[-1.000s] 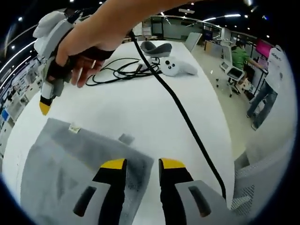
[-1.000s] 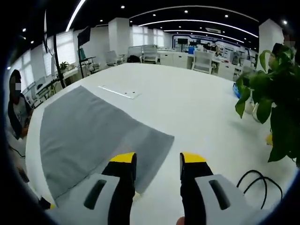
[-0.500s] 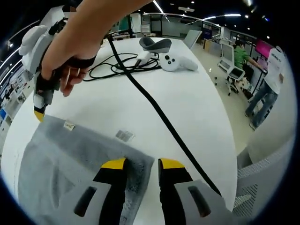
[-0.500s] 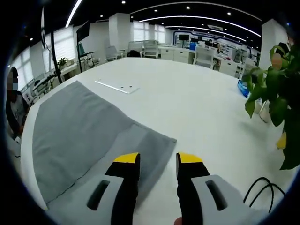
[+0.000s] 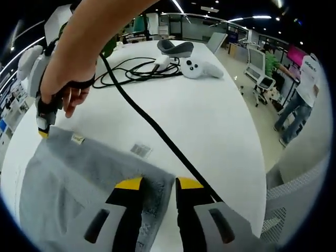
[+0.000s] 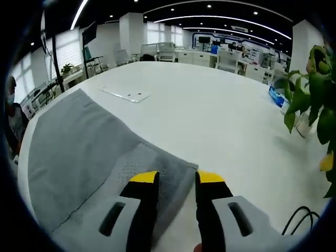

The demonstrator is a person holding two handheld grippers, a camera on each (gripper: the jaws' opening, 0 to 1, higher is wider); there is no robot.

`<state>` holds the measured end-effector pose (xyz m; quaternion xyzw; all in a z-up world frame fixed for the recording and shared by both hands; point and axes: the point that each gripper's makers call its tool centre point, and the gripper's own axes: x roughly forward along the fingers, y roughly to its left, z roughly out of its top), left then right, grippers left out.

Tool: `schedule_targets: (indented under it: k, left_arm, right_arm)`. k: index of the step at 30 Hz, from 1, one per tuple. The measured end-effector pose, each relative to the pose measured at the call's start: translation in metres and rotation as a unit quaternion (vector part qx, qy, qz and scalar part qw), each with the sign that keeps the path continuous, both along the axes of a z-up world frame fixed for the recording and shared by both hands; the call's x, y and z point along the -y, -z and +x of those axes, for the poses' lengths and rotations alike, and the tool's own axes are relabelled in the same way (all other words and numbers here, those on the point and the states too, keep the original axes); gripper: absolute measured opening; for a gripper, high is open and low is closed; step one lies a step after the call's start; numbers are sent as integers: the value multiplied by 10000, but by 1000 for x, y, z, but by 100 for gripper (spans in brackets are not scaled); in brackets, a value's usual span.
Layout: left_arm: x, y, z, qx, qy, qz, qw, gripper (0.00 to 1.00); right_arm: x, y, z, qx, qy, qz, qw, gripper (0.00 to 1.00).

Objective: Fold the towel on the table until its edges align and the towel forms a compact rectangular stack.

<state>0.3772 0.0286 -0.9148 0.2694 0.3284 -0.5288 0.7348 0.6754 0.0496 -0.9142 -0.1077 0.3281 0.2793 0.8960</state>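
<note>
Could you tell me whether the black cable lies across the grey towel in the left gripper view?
No, the black cable runs over the bare white table, beside the grey towel.

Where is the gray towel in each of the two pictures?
Left gripper view: the towel fills the lower left, its corner between the left gripper jaws.
Right gripper view: the towel spreads across the left and middle, its corner at the right gripper.
Shared landmark: the white table under it.

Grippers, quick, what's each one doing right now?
Left gripper: open, jaws astride a towel corner.
Right gripper: open, jaws astride another towel corner.
</note>
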Motion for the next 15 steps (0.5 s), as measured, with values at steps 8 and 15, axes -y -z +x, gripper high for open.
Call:
schedule_targets:
  k: [8,15]
  left_arm:
    - [4,0,0,-43,-127,-15,9999,19]
    - [14,0,-6,-34,-153,-30,9999,11]
  right_arm:
    - [9,4,4,-24,95,-7,10000,20]
    - [20,4,-11,-112,79,107,9998,8]
